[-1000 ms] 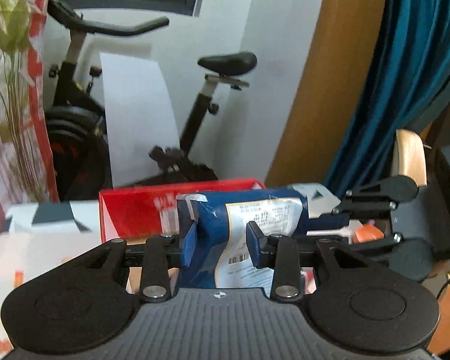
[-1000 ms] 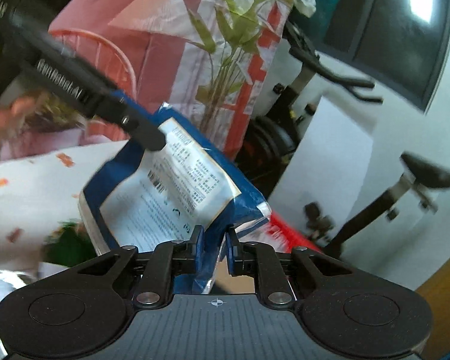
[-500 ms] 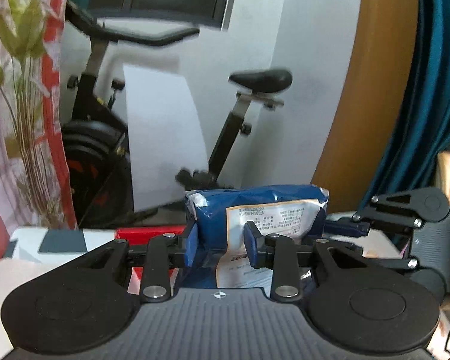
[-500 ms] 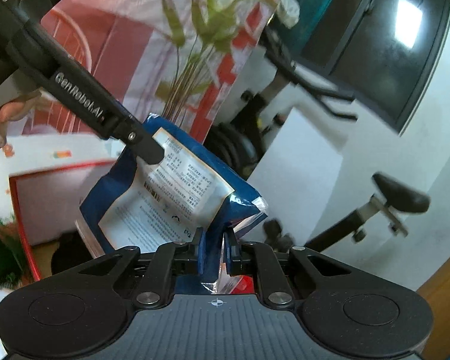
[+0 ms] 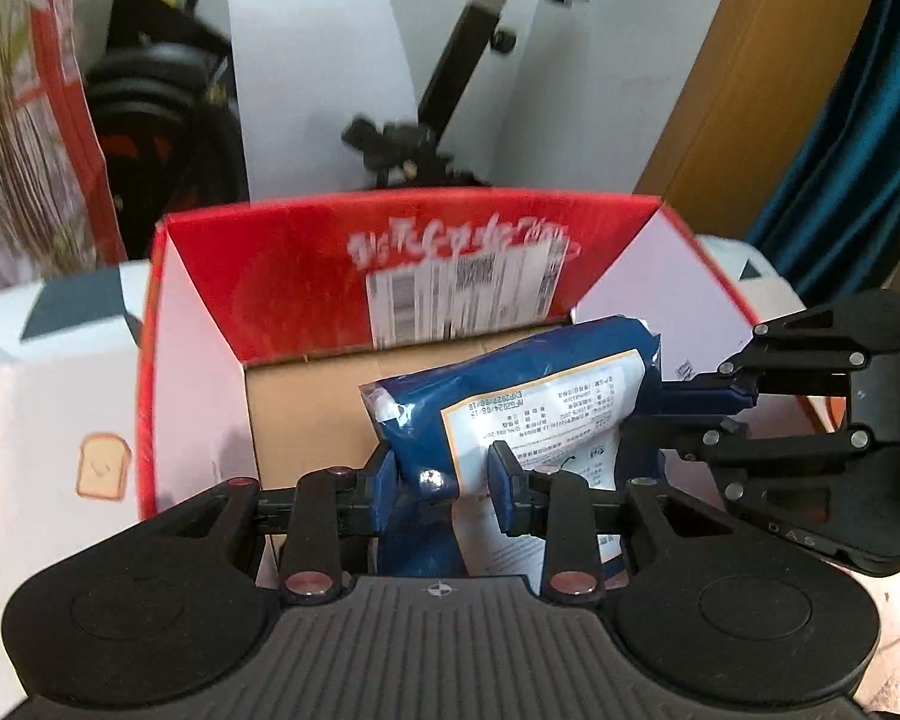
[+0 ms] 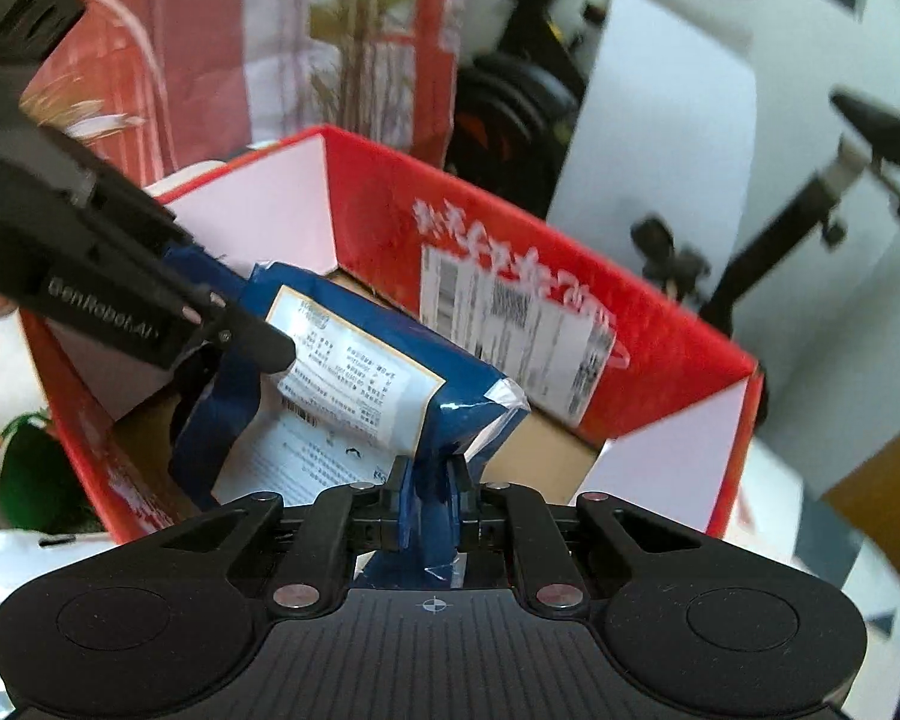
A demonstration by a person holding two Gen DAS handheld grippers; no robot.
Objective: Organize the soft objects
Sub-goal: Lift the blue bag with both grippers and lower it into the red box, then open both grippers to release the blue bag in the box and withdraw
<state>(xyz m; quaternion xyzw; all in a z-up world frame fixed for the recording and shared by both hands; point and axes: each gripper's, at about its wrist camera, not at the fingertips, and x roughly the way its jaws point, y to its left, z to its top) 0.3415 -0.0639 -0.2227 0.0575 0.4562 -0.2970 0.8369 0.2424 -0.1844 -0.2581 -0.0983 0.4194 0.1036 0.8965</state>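
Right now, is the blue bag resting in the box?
No. Both grippers hold the blue bag above the red box's open top, cardboard floor visible beneath.

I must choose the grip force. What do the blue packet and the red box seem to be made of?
Blue packet: probably thin glossy plastic film; it crinkles, shines, and has a silvery sealed edge. Red box: cardboard, seemingly printed red outside; bare brown board shows inside.

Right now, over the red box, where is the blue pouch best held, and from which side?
By its two ends, from above. The blue pouch is soft and long, so one grip lets it sag. Here the left hand-held gripper and the right hand-held gripper each pinch an end, keeping it spread over the red box.
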